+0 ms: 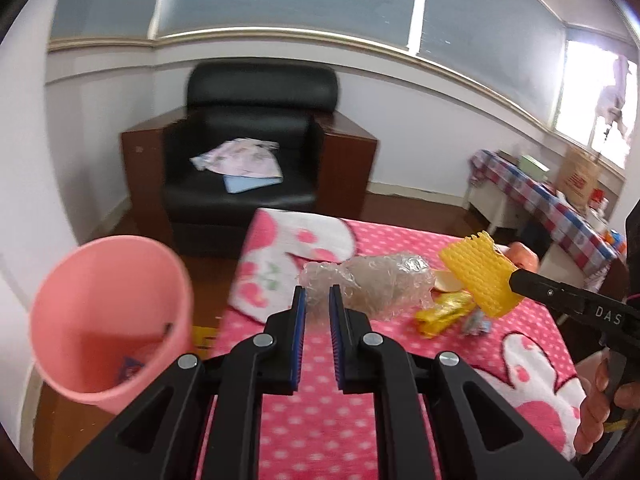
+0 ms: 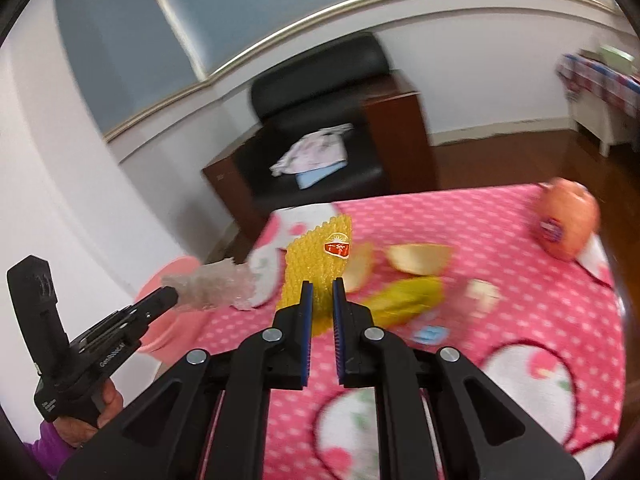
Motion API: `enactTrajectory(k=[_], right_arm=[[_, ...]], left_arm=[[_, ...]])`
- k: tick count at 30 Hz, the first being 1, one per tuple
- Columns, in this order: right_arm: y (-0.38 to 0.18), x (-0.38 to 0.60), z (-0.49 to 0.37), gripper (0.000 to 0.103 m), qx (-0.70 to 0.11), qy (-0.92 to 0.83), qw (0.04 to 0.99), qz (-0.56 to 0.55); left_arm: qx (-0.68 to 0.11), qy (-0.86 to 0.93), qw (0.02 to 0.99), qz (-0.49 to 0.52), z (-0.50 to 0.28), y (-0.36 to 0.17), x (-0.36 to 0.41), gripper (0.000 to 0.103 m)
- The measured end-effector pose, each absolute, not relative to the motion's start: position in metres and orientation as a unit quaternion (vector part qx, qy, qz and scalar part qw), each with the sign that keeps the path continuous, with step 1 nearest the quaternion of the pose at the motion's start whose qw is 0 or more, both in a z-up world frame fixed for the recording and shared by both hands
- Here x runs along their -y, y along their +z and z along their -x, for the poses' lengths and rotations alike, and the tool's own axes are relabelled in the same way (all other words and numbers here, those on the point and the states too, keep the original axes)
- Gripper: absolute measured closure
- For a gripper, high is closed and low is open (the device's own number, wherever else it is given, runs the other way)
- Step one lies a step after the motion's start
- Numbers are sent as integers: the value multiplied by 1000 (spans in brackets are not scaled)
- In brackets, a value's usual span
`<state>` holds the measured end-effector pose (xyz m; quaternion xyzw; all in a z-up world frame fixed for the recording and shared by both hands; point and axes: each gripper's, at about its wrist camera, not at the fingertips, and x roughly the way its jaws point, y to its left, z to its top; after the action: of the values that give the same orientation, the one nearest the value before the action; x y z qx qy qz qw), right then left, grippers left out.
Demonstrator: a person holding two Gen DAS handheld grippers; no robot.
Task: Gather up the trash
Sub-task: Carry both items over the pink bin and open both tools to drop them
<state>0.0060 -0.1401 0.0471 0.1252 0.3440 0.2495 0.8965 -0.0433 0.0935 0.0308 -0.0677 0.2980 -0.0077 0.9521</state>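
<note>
Holding bubble wrap (image 1: 372,284) in my left gripper (image 1: 317,300), jaws nearly closed on it, above the table (image 1: 320,420) beside the pink bin (image 1: 108,320); right gripper (image 2: 322,296) clamped on yellow foam net (image 2: 316,256), lifted off the cloth

From my left gripper (image 1: 317,300) I see its blue-padded jaws pinched on a crumpled wad of clear bubble wrap (image 1: 372,284), held above the pink polka-dot blanket with white rabbit shapes (image 1: 320,400). A pink plastic bin (image 1: 108,320) sits at the left, below the blanket's edge. My right gripper (image 1: 516,280) comes in from the right, clamped on a yellow foam fruit net (image 1: 480,276). A yellow wrapper (image 1: 440,314) lies on the blanket under it. Behind stands a black leather armchair (image 1: 248,148).
</note>
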Motion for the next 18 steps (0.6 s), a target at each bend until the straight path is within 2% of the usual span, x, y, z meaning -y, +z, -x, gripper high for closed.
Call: enactTrajectory(k=[9, 18], right_arm=[[59, 40, -14, 93, -355, 354, 862, -82], [63, -51, -15, 93, -361, 422, 831, -29]], left_arm=[[-293, 98, 948, 82, 63, 37, -169, 92], [-315, 177, 928, 87, 73, 19, -226, 92]])
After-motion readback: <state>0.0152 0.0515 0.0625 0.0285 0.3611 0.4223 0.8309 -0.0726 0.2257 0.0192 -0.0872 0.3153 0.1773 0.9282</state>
